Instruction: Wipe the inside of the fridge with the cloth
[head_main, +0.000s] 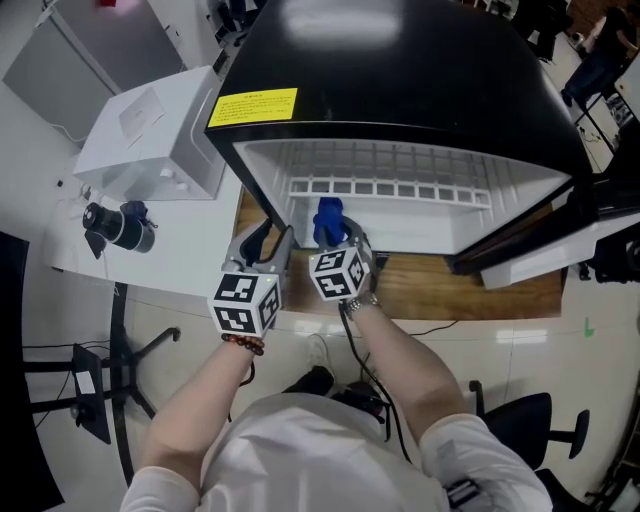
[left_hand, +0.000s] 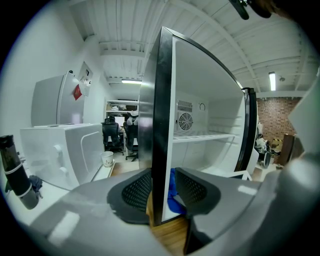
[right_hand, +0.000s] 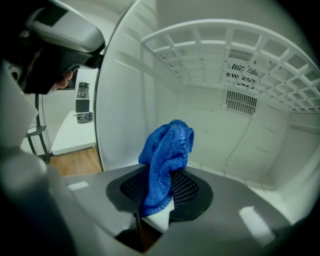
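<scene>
Counts: two claws, two marker cubes, one fridge (head_main: 400, 80), one cloth (head_main: 328, 220), one wire shelf (head_main: 390, 187), one yellow label (head_main: 253, 106) on the black fridge top, one white box-shaped appliance (head_main: 150, 135), one dark cylindrical item (head_main: 118, 225), one paper cup (left_hand: 107, 158).

Surface and room:
- The fridge stands on a wooden counter (head_main: 470, 290). Its door (head_main: 560, 240) is swung open on the person's right.
- A white counter (head_main: 70, 170) adjoins on the left. It carries the white appliance, with the dark cylinder near its front edge.
- The floor is pale, and a black office chair (head_main: 520, 420) stands behind the person to the right.
- The left gripper view shows a white ribbed ceiling with strip lights, a brick wall far right, and seated people in the distance.

Fridge contents:
- The interior is white.
- The wire shelf spans the upper part, and a round fan grille (right_hand: 240, 72) sits in the back wall.
- The blue cloth is inside the opening, below the shelf, close to the left inner wall.

Claws:
- The right claw (head_main: 345, 240) reaches into the fridge mouth. Its jaws are clamped on the lower part of the cloth (right_hand: 167, 155), which stands up from the pads in a bunched fold. I cannot tell whether the cloth touches any fridge surface.
- The left claw (head_main: 268, 245) straddles the front edge of the fridge's left wall, partly closed about it. One pad lies against the black outer face and the other close on the white inner face. A sliver of blue cloth shows past that pad.
</scene>
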